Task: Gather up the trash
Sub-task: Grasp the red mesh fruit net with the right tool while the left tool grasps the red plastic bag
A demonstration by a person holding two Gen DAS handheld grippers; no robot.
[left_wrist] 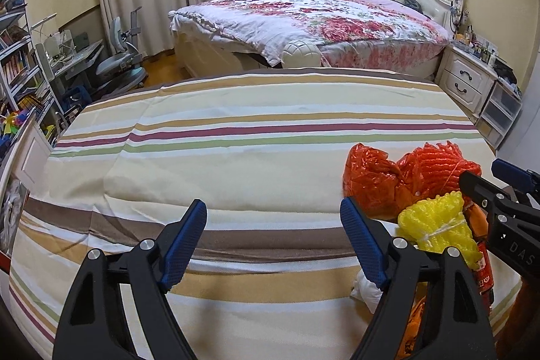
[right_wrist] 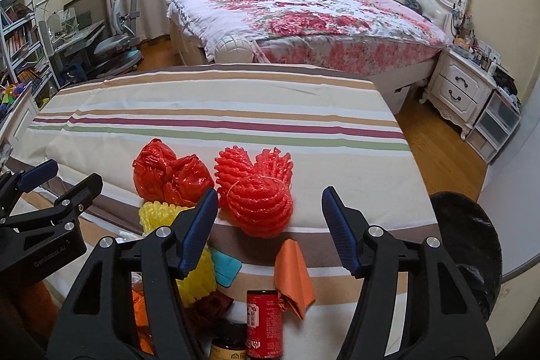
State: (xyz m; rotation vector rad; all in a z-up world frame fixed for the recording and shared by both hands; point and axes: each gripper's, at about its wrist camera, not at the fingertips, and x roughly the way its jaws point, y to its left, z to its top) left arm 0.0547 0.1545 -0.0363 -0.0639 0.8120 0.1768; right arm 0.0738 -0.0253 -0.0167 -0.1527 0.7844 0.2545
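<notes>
Trash lies clustered at the near edge of the striped worktop (right_wrist: 236,110), and the red foam net (right_wrist: 258,191) serves as the landmark here. It is a coiled, ribbed bundle with two frilled lobes fanning out on its far side; it has no clear long axis, and its coil faces the right wrist camera. Just to its left sits a knotted red plastic bag (right_wrist: 168,174), two bulges joined at a knot, its long axis running left to right. Nearer than the bag and left of the net is a yellow foam net (right_wrist: 158,215), which stretches toward the camera and passes behind the right gripper's left finger. Nearer than the red net, an orange folded cloth (right_wrist: 293,275) lies with its long axis running from the net toward the camera. Beside it a red can (right_wrist: 265,323) stands upright, and left of the can is a dark jar (right_wrist: 229,343) with a yellow label. A small teal card (right_wrist: 226,267) lies flat between the yellow net and the cloth.

The right gripper (right_wrist: 270,228) hovers over these things on the near side of the net, jaws wide apart and holding nothing. The left gripper (left_wrist: 273,245) hangs over bare striped cloth well left of the net, jaws also wide apart and empty. A dark round bin (right_wrist: 469,248) sits right of the net, past the worktop's edge. Far beyond the net stands a bed (right_wrist: 303,19) with a floral cover.
</notes>
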